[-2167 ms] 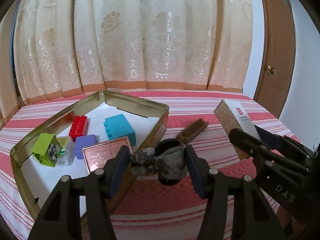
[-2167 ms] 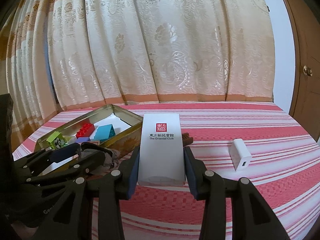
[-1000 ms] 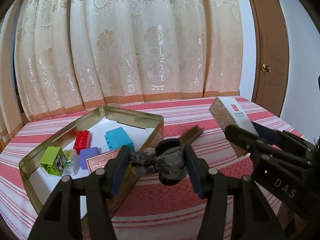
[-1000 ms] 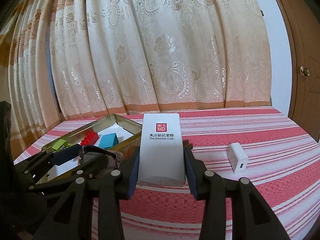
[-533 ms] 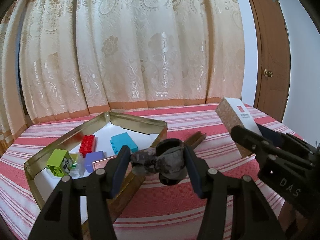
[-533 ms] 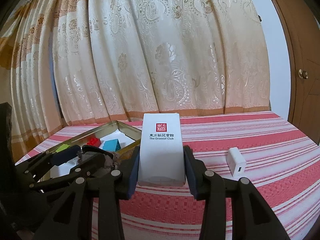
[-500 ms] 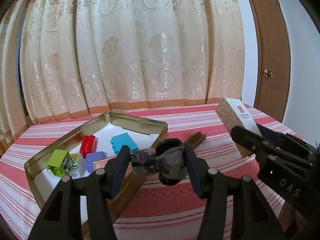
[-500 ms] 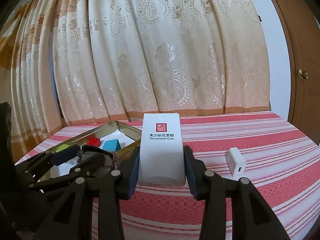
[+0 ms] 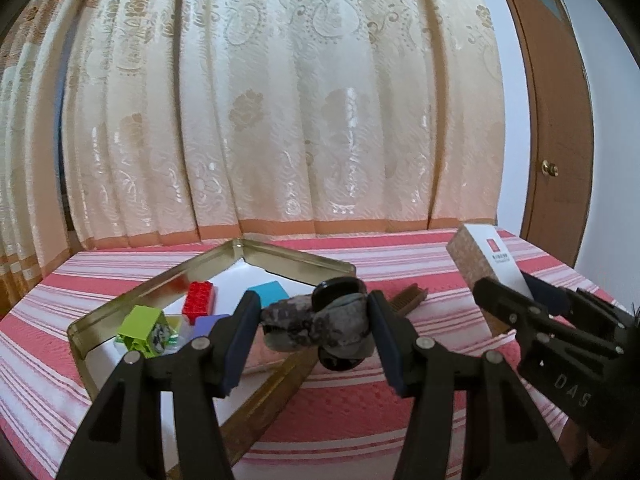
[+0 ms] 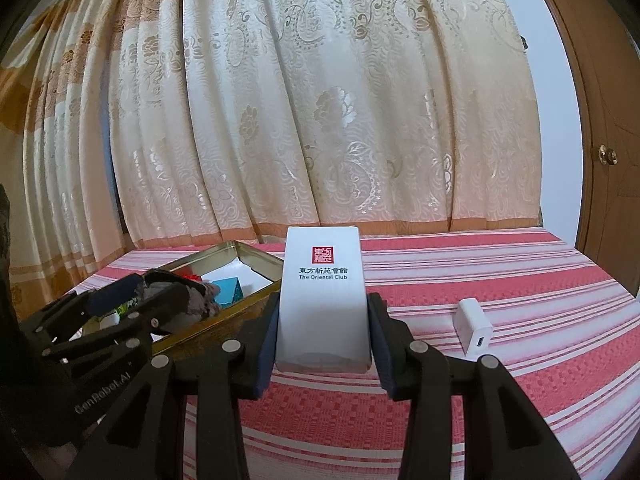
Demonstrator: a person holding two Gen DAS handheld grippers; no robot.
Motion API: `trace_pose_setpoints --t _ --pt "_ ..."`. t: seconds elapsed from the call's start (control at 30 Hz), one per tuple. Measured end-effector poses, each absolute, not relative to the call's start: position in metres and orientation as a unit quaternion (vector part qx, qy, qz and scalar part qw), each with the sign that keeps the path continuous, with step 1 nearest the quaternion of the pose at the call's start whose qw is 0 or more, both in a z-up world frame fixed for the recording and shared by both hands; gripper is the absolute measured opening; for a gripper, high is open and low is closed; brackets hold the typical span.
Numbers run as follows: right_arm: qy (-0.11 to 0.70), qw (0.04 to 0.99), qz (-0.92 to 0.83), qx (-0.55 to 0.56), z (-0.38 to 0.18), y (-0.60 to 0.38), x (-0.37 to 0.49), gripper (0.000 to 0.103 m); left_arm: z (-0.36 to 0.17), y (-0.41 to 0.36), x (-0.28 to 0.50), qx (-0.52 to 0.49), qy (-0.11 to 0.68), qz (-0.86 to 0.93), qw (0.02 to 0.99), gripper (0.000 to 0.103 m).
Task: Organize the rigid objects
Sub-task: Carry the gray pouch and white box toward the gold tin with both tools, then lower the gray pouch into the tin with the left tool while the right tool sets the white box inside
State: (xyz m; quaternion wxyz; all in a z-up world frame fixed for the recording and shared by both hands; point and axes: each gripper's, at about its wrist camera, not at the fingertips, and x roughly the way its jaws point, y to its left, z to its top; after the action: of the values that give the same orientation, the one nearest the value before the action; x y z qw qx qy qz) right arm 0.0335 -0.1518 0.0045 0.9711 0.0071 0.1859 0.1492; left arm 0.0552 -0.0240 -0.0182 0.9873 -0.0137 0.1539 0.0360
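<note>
My left gripper (image 9: 313,309) is shut on a grey mottled lump with a black round part (image 9: 296,328), held in the air over the near right rim of a gold tin tray (image 9: 296,258). In the tray lie a red brick (image 9: 199,297), a blue brick (image 9: 267,291), a green brick (image 9: 142,330) and a purple piece (image 9: 208,322). My right gripper (image 10: 324,308) is shut on an upright white box (image 10: 323,264) printed "The Oriental Club", held to the right of the tray (image 10: 256,258). That box (image 9: 486,260) also shows in the left wrist view.
A brown comb (image 9: 408,296) lies just right of the tray. A white charger (image 10: 474,322) sits on the red-and-white striped cover (image 10: 520,280) to the right. A cream curtain (image 10: 320,120) hangs behind, and a wooden door (image 9: 556,140) stands at the far right.
Both grippers keep their grips. The left wrist view has tipped up a little, so the tray sits lower in the picture. The right gripper has held still.
</note>
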Motion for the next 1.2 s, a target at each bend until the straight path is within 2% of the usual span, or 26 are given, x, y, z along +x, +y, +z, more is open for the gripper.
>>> trace_pose_setpoints --t 0.63,1.2 --pt "0.213 0.96 0.181 0.004 0.0 -0.125 0.049 0.044 -0.014 0.001 0.043 -0.05 0.124 0.073 0.988 0.055" --pt "0.242 0.94 0.241 -0.023 0.005 -0.069 0.083 0.044 -0.004 0.064 0.049 -0.061 0.144 0.104 0.982 0.055"
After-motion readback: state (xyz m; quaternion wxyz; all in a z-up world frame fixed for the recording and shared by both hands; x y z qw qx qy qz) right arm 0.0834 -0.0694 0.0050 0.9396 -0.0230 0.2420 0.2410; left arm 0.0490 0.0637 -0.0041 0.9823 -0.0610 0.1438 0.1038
